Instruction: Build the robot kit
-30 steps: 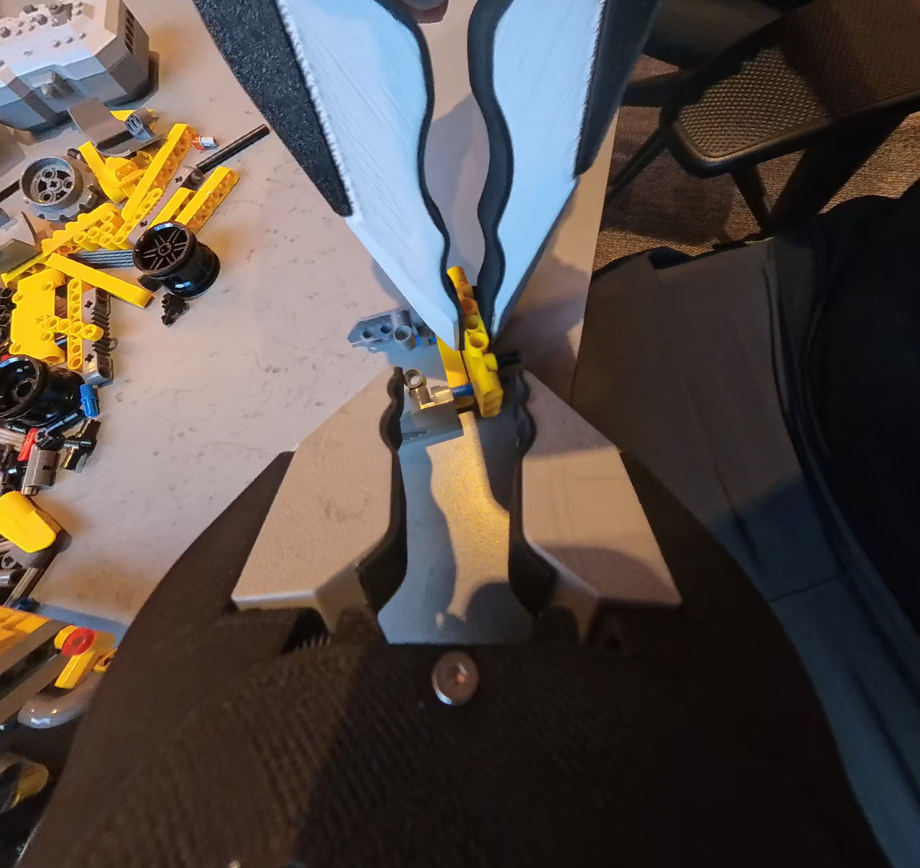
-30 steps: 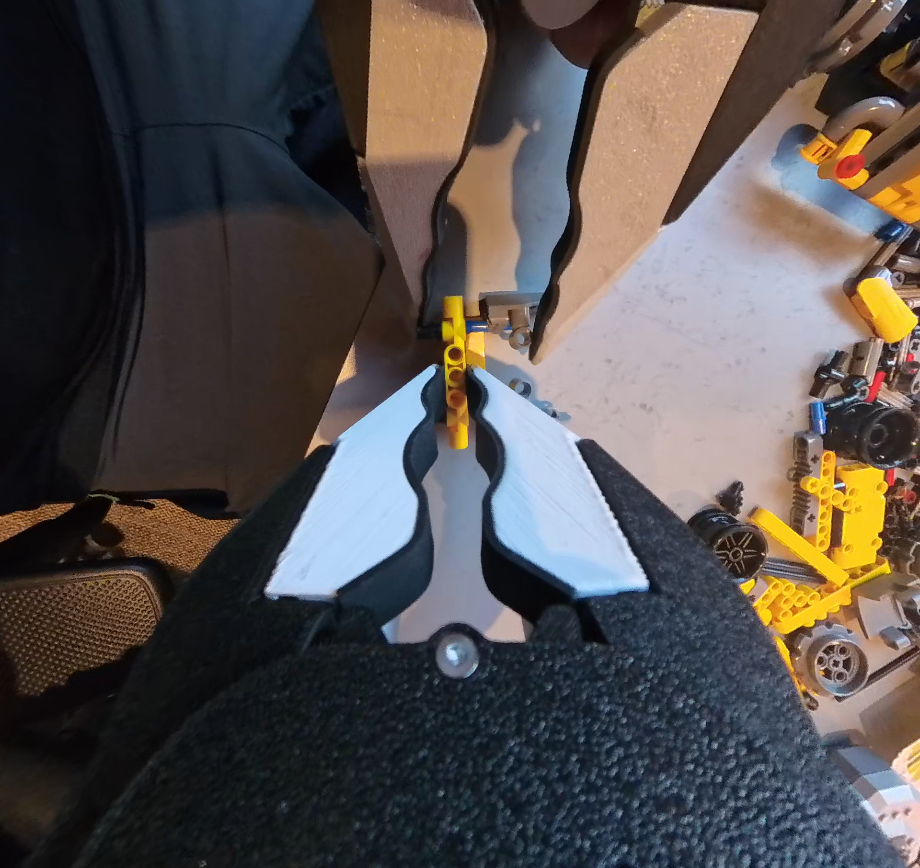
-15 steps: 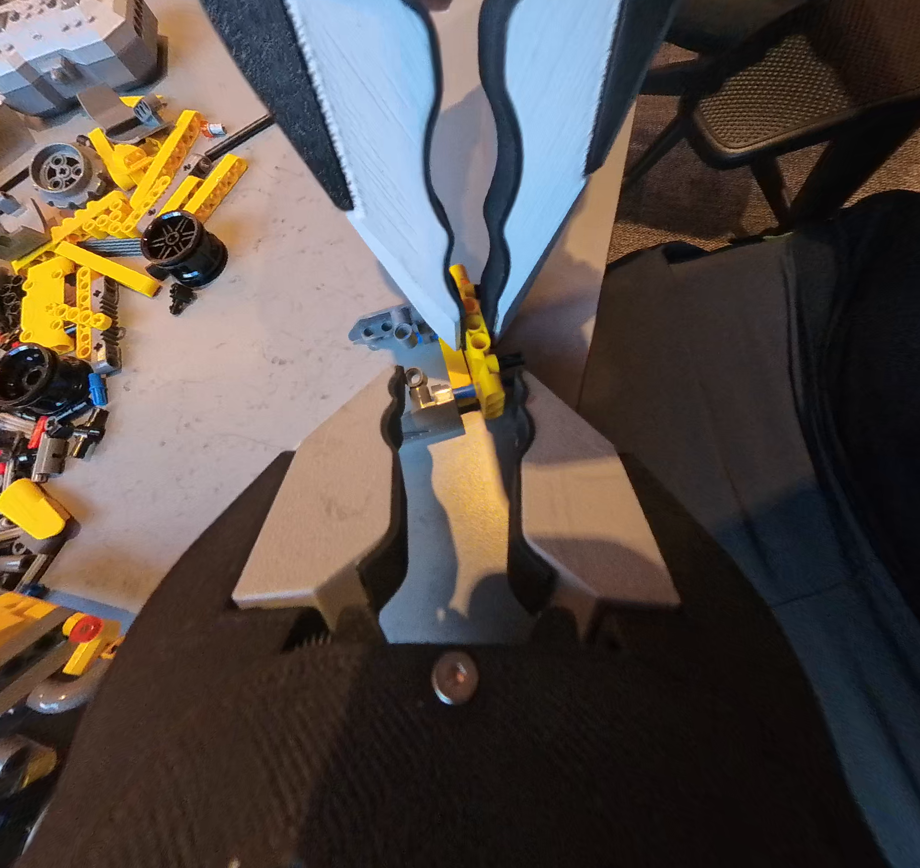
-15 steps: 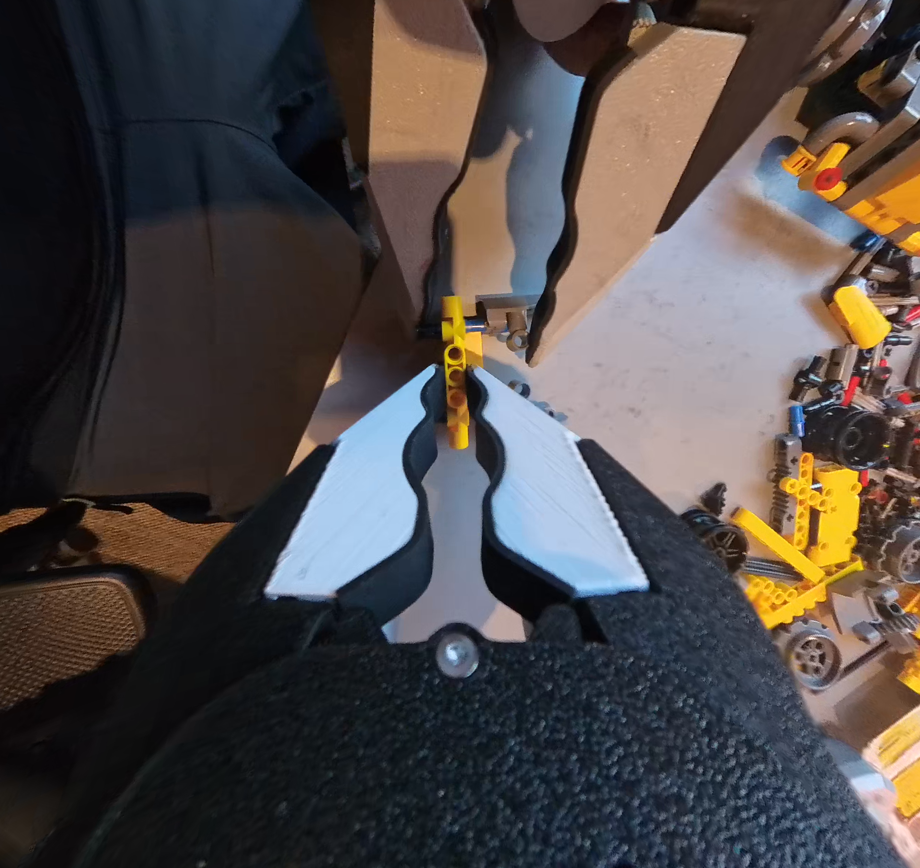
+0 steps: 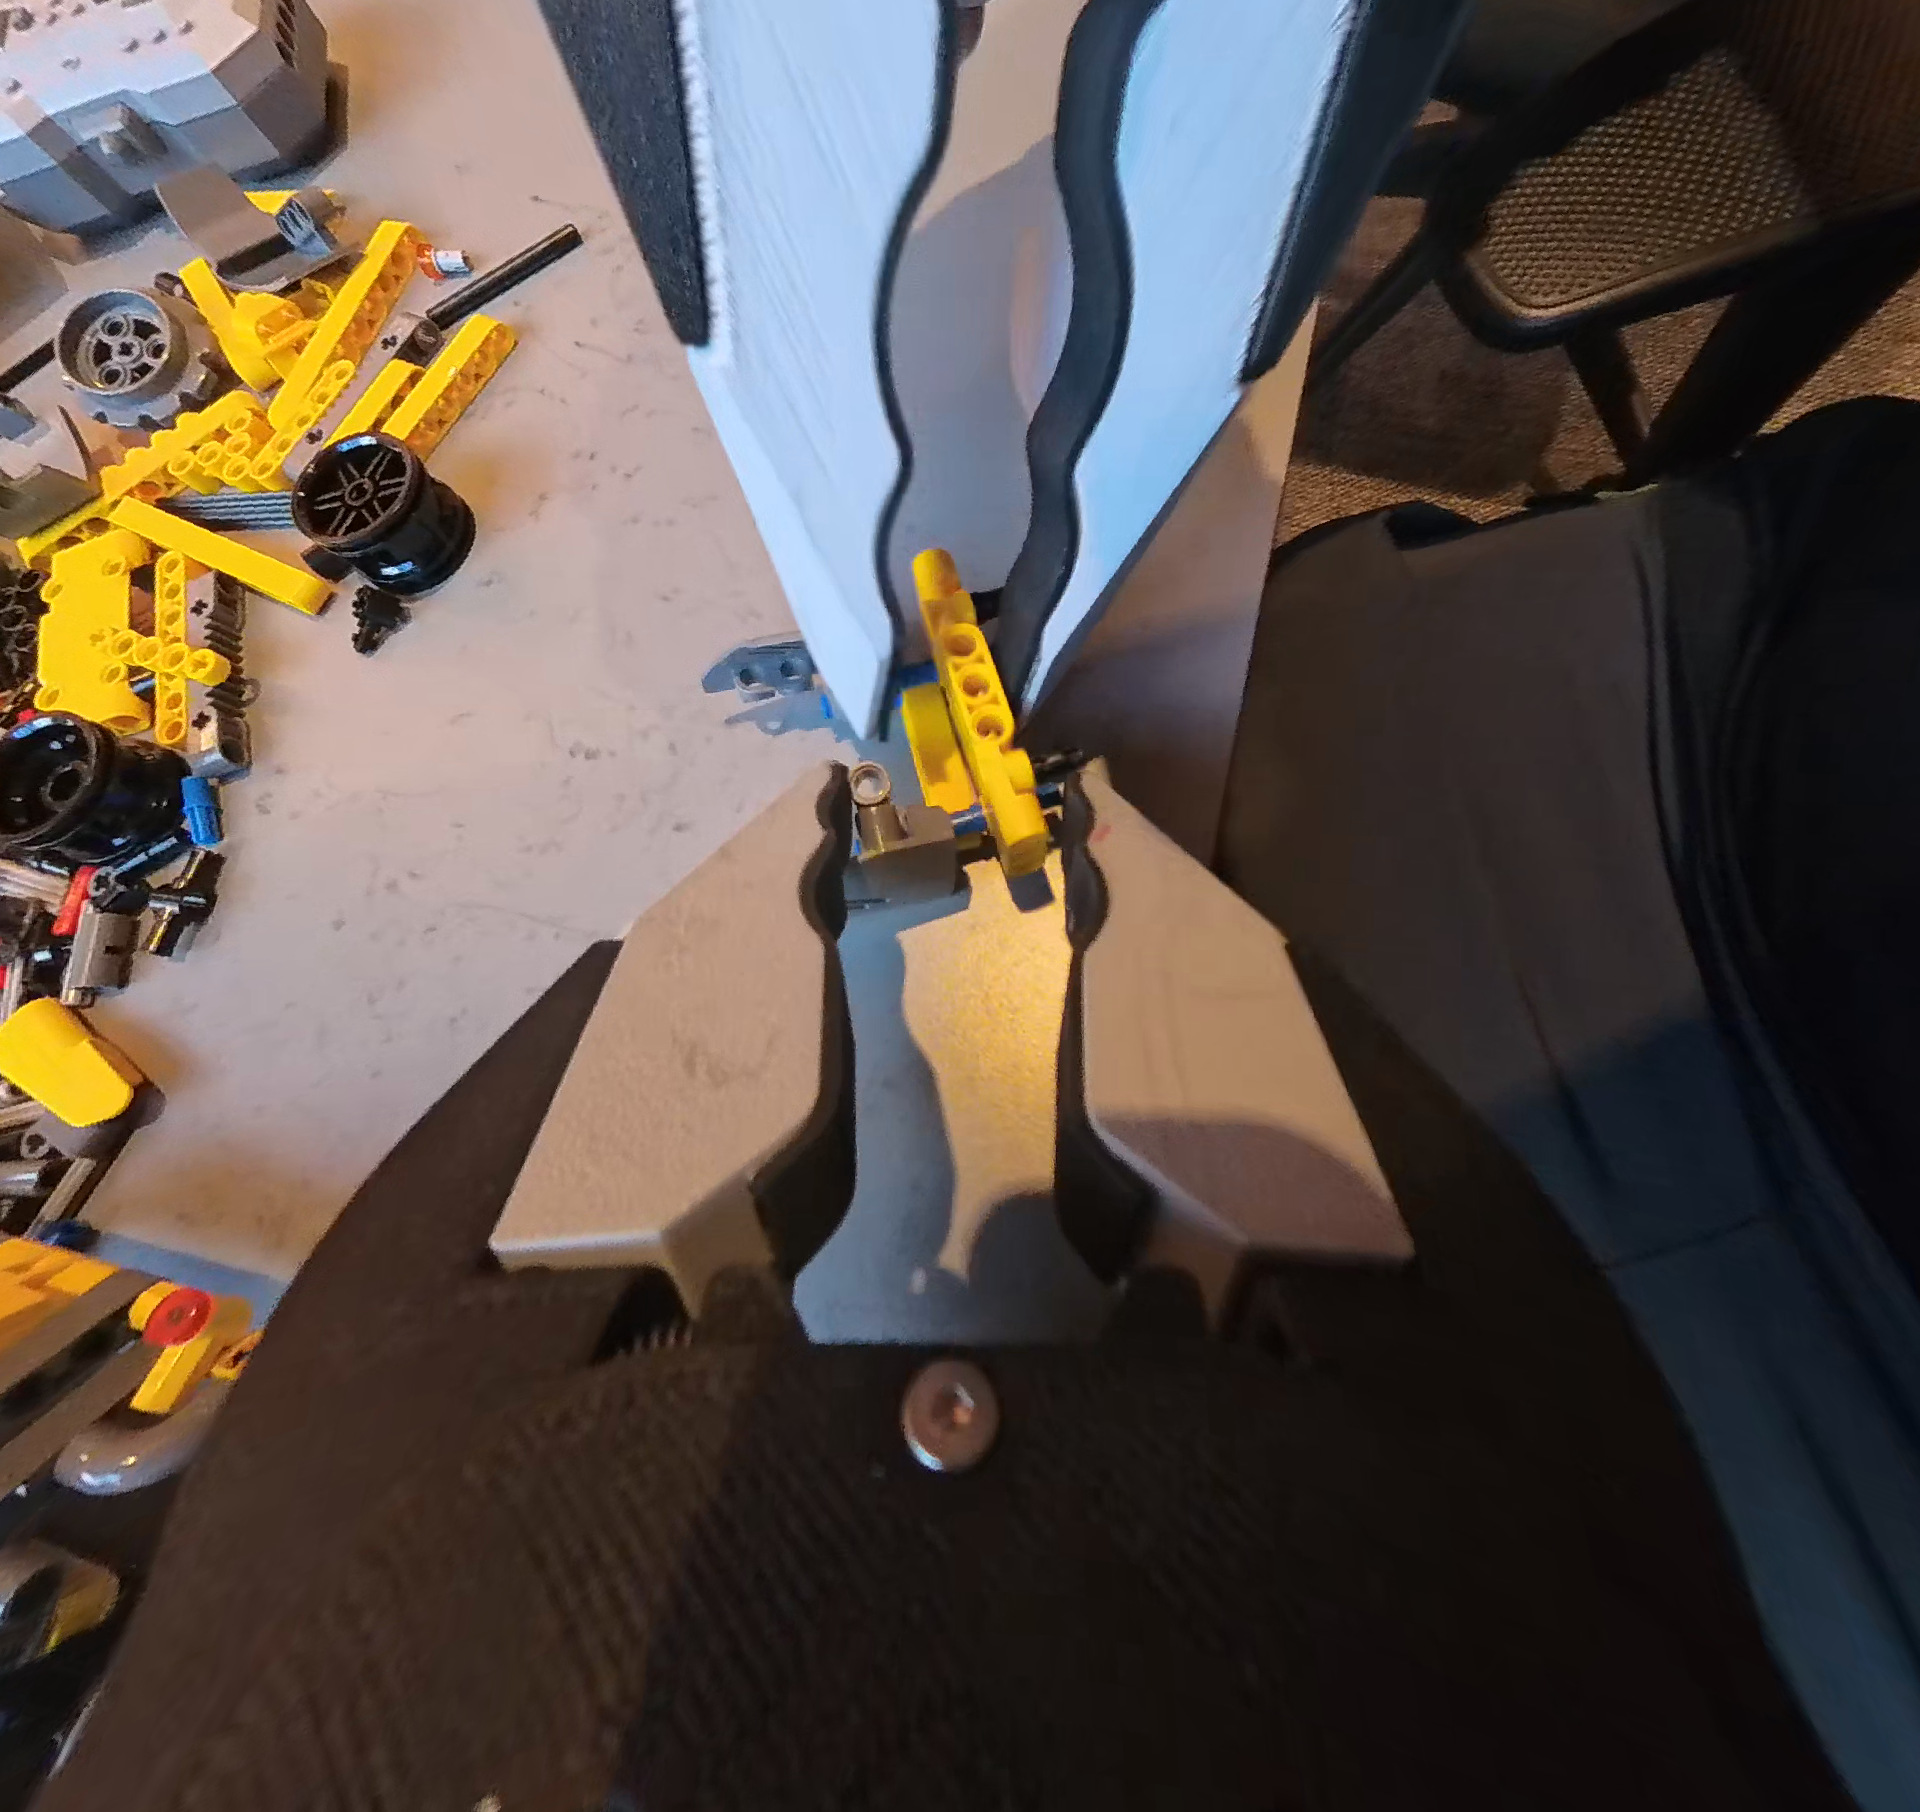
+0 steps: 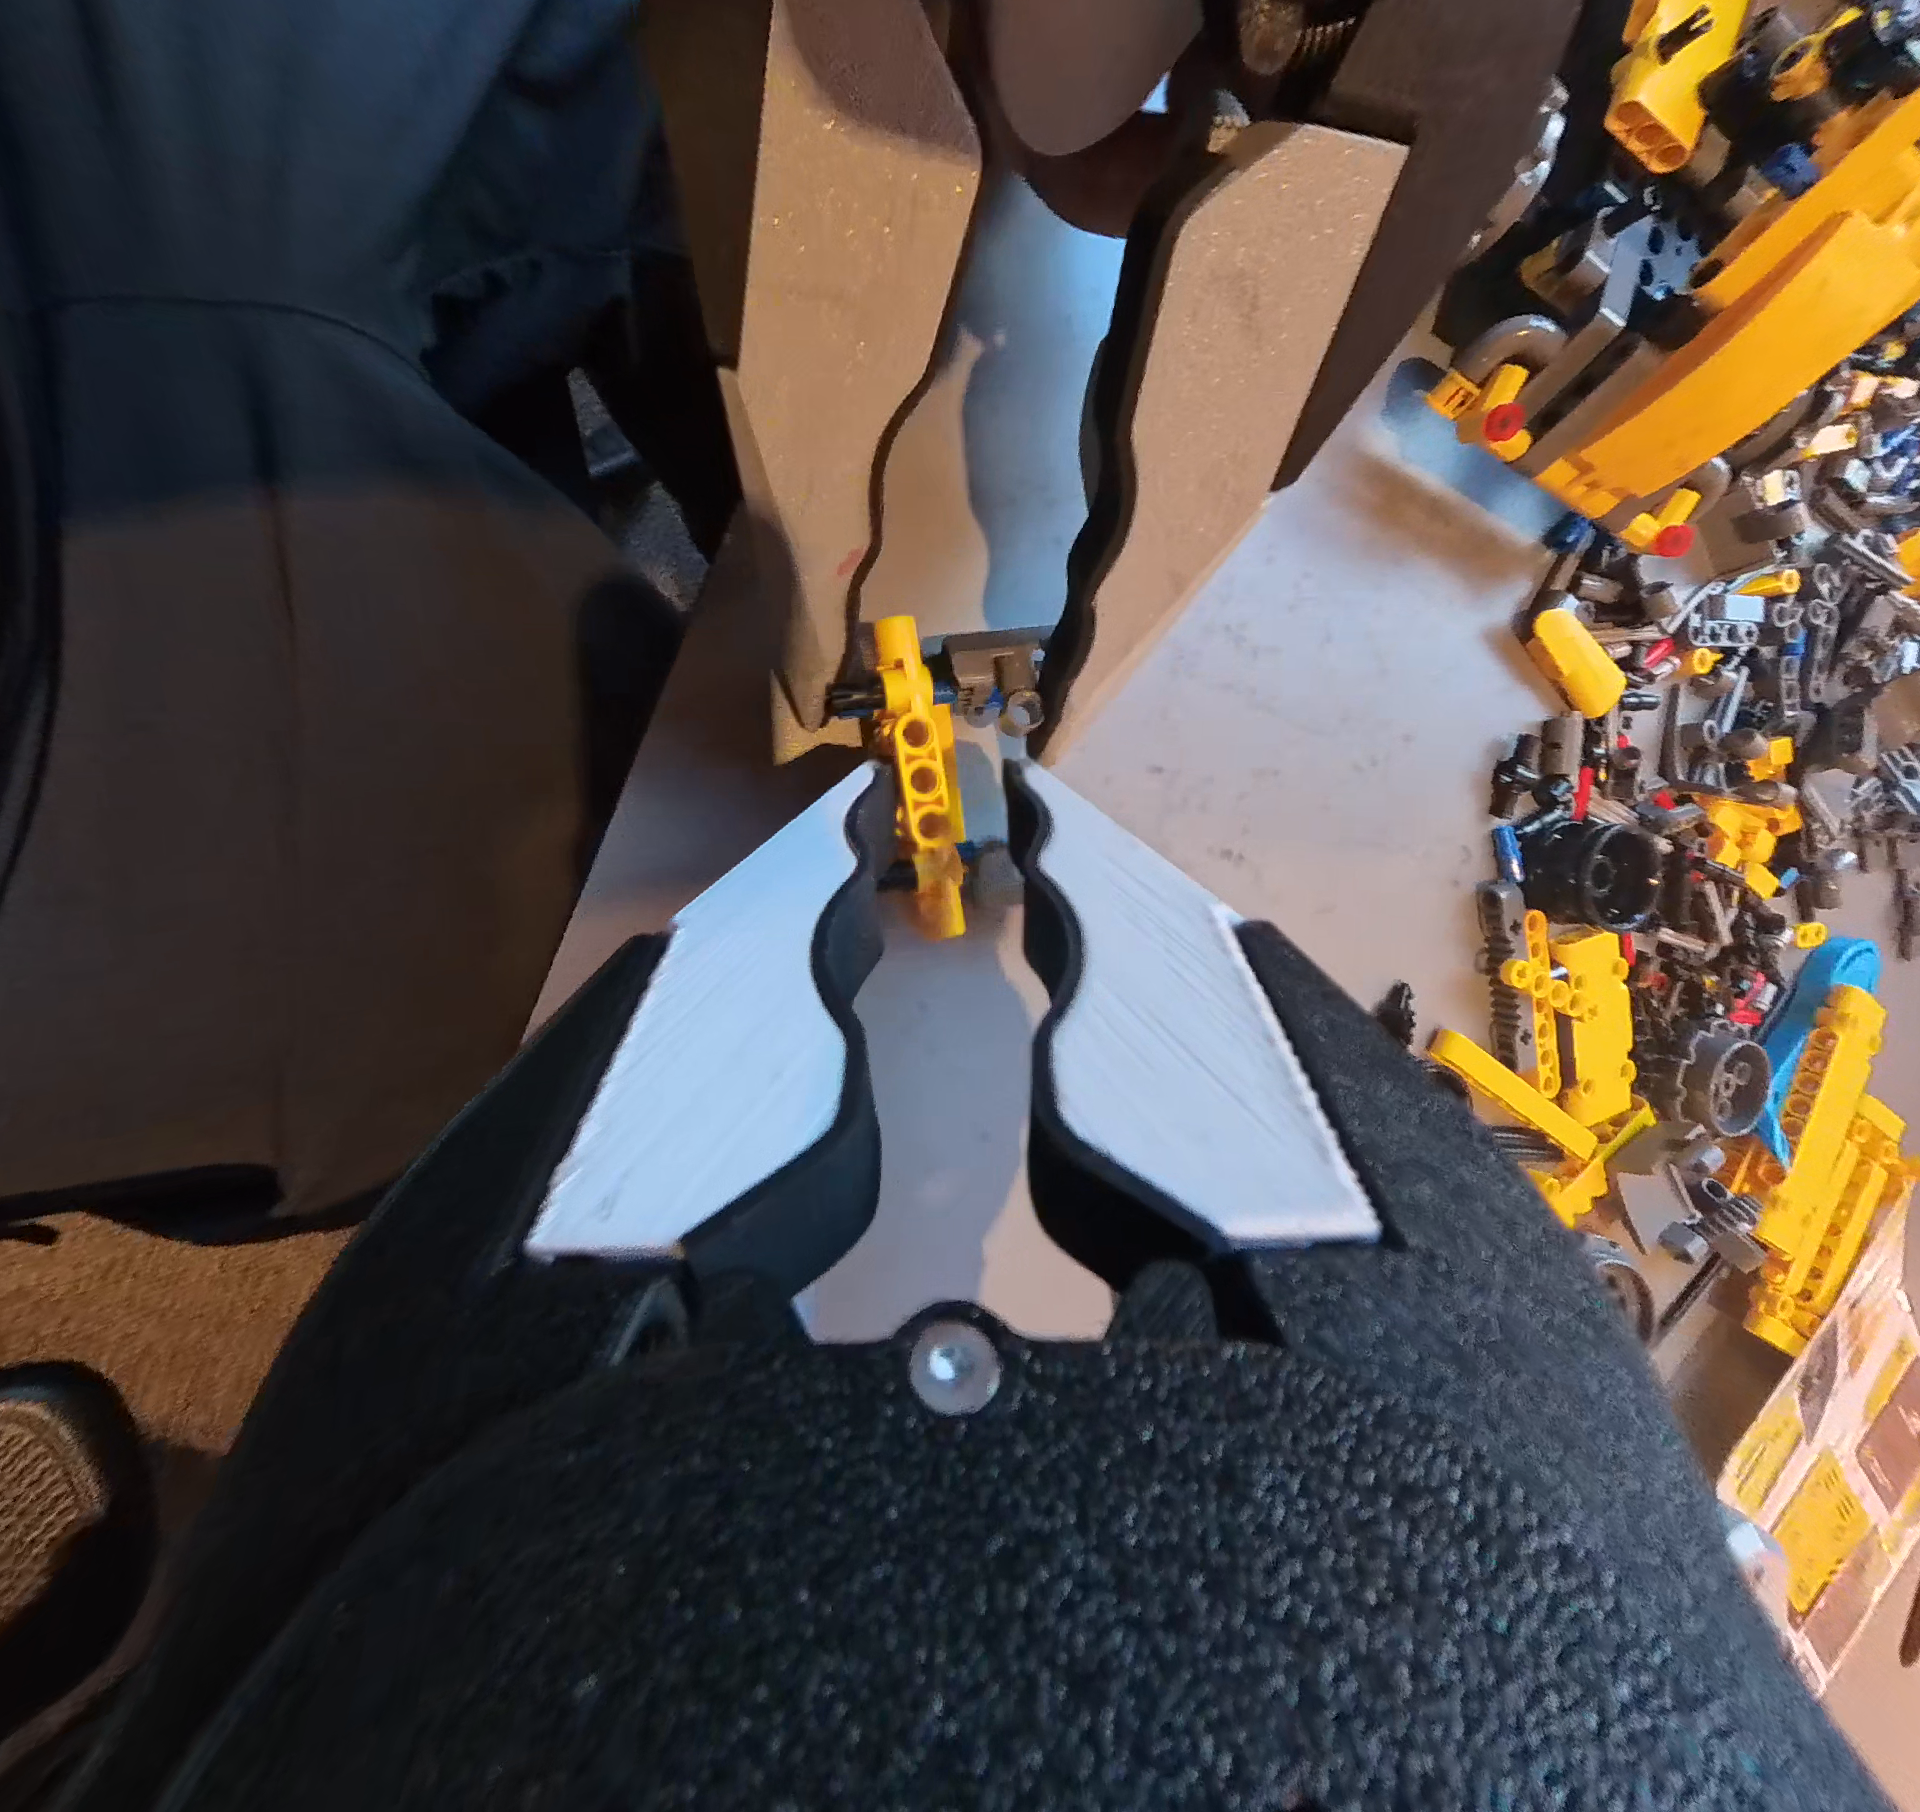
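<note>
Plastic dominates: a small build of one yellow beam (image 5: 971,682), flat and pierced by a row of round holes, pinned crosswise to one grey connector (image 5: 904,853). It hangs in the air just above the near edge of the pale speckled surface (image 5: 468,827).

The left claw (image 5: 951,806) has two matt grey wedge fingers with wavy black rubber edges. It is clenched on the build, one tip against the connector and the other against the black pin end beyond the beam.

The right claw (image 6: 943,786) meets it tip to tip. Its two fingers are white and finely ridged, set in grainy black foam. It is released: the fingers stand on either side of the beam's free end with gaps showing.

The left wrist view shows loose pieces spread to the left, mostly yellow holed beams. Among them lie two glossy black wheels (image 5: 364,510), one grey spoked hub (image 5: 125,349) and one blocky grey housing (image 5: 135,100). In the right wrist view a large yellow model (image 6: 1714,308) stands behind a denser heap, which includes one curved blue piece (image 6: 1839,973).

A mesh-seat chair (image 5: 1662,204) stands beyond the surface's edge.
</note>
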### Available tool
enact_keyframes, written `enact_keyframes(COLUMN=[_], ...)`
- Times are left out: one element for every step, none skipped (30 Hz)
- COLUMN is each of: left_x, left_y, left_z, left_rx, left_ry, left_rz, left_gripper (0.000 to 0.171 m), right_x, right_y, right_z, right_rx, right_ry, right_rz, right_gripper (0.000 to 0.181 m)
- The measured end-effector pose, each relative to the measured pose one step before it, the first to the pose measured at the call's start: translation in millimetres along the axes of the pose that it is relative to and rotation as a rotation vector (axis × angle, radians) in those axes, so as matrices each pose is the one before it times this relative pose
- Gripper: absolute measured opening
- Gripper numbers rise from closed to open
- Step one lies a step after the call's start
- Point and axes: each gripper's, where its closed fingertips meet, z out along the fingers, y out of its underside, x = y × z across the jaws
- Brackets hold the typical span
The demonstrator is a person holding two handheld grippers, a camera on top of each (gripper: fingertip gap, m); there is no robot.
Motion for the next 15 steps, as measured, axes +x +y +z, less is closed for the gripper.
enact_keyframes(left_x=[-0.03,-0.02,-0.24,-0.06,-0.07,-0.45,-0.04,0.03,-0.04,-0.04,-0.08,-0.02,-0.36,-0.39,-0.28], left_y=[0.21,0.33,0.03,-0.09,0.15,0.23,-0.13,-0.23,-0.22,0.06,-0.04,0.08,-0.05,0.05,0.06], left_z=[0.21,0.33,0.29,0.41,0.41,0.48,0.12,0.05,0.04,-0.04,0.07,0.06,-0.06,0.07,0.06], left_rx=[-0.00175,-0.00286,-0.00129,-0.00141,-0.00207,-0.00321,0.00028,0.00072,0.00097,-0.00016,-0.00040,-0.00001,0.00036,-0.00025,-0.00003], left_ry=[0.0031,0.0000,-0.0030,-0.0024,-0.0016,-0.0028,0.0001,0.0005,0.0003,0.0001,-0.0007,-0.0005,-0.0012,-0.0006,0.0004], left_rz=[-0.0035,0.0003,0.0045,0.0049,0.0024,0.0008,0.0011,-0.0004,-0.0010,-0.0004,0.0002,-0.0005,-0.0019,-0.0027,-0.0034], left_gripper=[0.038,0.038,0.038,0.038,0.039,0.039,0.039,0.039,0.039,0.039,0.039,0.039,0.039,0.039,0.039], right_x=[2.25,2.64,1.64,0.44,0.19,0.02,-0.20,0.05,-0.01,-0.38,-0.33,-0.73,-0.80,0.24,0.23], right_y=[-0.38,0.68,1.46,1.73,1.82,0.58,0.21,0.01,0.04,0.12,-0.03,-0.01,0.17,0.38,0.61], right_z=[-0.95,-0.89,-0.23,0.08,0.46,0.25,0.20,0.08,0.15,0.17,0.30,0.28,0.17,0.02,-0.08], right_rx=[0.0100,0.0056,0.0007,-0.0012,-0.0025,0.0024,0.0024,0.0012,0.0013,0.0024,0.0046,0.0059,0.0052,0.0032,0.0002], right_ry=[0.0173,0.0176,0.0077,-0.0010,-0.0037,-0.0051,-0.0097,-0.0103,-0.0111,-0.0141,-0.0138,-0.0151,-0.0152,-0.0078,-0.0068], right_rz=[0.0046,0.0052,0.0058,0.0037,-0.0005,-0.0014,-0.0001,-0.0008,-0.0020,-0.0034,-0.0048,-0.0053,-0.0040,-0.0013,0.0012], right_gripper=[0.026,0.032,0.035,0.036,0.037,0.037,0.037,0.037,0.037,0.036,0.036,0.034,0.032,0.032,0.032])
